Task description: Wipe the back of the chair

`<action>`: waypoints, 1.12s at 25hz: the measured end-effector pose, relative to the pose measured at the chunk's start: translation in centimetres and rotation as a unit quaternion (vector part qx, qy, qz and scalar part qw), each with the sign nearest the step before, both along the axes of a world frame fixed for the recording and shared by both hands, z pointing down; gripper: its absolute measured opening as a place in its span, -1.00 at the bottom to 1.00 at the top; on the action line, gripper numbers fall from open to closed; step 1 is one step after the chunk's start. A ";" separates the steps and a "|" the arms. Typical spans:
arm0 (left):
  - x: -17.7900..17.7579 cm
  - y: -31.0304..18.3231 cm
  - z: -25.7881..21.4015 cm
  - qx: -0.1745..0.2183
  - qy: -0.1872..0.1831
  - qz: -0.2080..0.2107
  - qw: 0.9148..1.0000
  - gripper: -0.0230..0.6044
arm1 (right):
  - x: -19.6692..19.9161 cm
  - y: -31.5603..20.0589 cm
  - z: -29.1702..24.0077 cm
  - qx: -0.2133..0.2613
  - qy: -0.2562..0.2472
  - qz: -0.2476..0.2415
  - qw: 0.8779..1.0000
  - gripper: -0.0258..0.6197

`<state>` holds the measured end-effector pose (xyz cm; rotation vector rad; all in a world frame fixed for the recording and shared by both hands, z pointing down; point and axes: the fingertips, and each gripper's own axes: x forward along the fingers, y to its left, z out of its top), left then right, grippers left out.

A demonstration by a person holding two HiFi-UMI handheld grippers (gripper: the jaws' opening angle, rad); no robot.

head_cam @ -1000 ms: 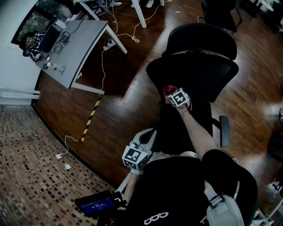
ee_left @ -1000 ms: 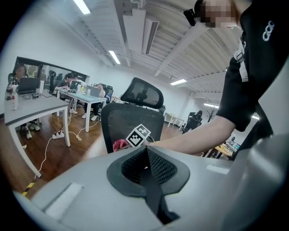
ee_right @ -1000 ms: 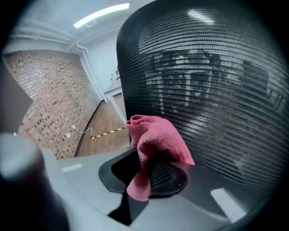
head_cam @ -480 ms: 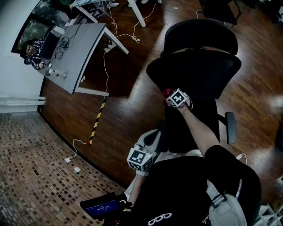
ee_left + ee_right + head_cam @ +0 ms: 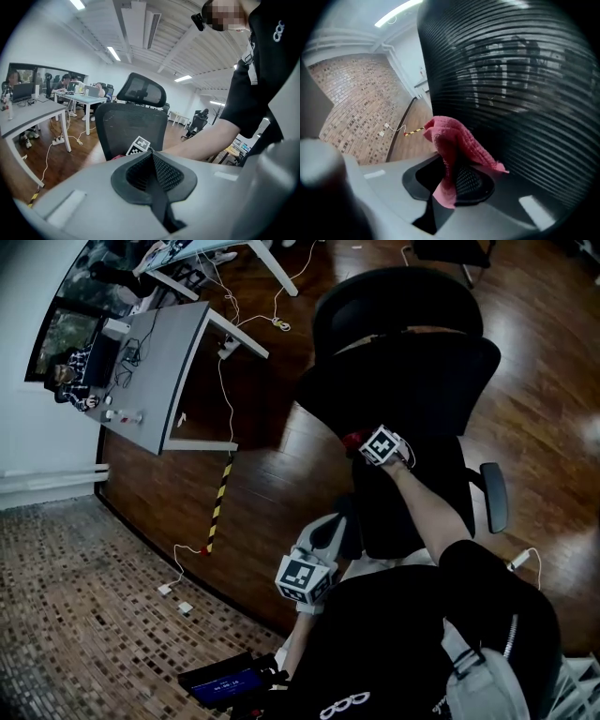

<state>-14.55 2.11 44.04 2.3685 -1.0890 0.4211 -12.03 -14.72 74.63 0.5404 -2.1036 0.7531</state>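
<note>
The right gripper [image 5: 454, 180] has its two jaws squeezed tight on a red cloth [image 5: 454, 140]. The cloth sticks up out of the jaws in a soft bunch. Its far side touches the black chair back [image 5: 525, 93], which has a ribbed, net-like skin. The cloth sits close to the side edge of the chair back, low down and not up by the headrest [image 5: 394, 296]. In the head view the gripper is at the near edge of the chair back, with the cloth poking out just past its marker cube. The person's bare arm runs from that gripper to the body.

The left gripper [image 5: 152, 176] has its jaws pressed together with nothing in them. It is held low, close to the person's body, well apart from the cloth. It points at the chair back from behind but does not touch it.

The chair stands on a shiny brown wood floor [image 5: 281, 484]. A grey desk [image 5: 164, 362] stands well off to the left, with white cables lying on the floor beside it.
</note>
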 end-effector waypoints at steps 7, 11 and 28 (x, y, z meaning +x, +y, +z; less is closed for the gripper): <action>3.7 -0.7 0.2 0.000 0.000 0.031 1.000 -0.96 | 6.6 -1.2 0.2 -0.001 0.003 0.052 0.999 -0.77; 6.1 -0.9 0.0 0.000 0.002 0.046 0.999 -0.96 | 11.3 -1.6 -0.1 0.000 0.009 0.082 0.997 -0.77; 13.8 -0.5 -0.4 -0.008 0.011 0.099 0.995 -0.96 | 30.5 -2.7 -0.5 0.004 0.051 0.209 0.977 -0.76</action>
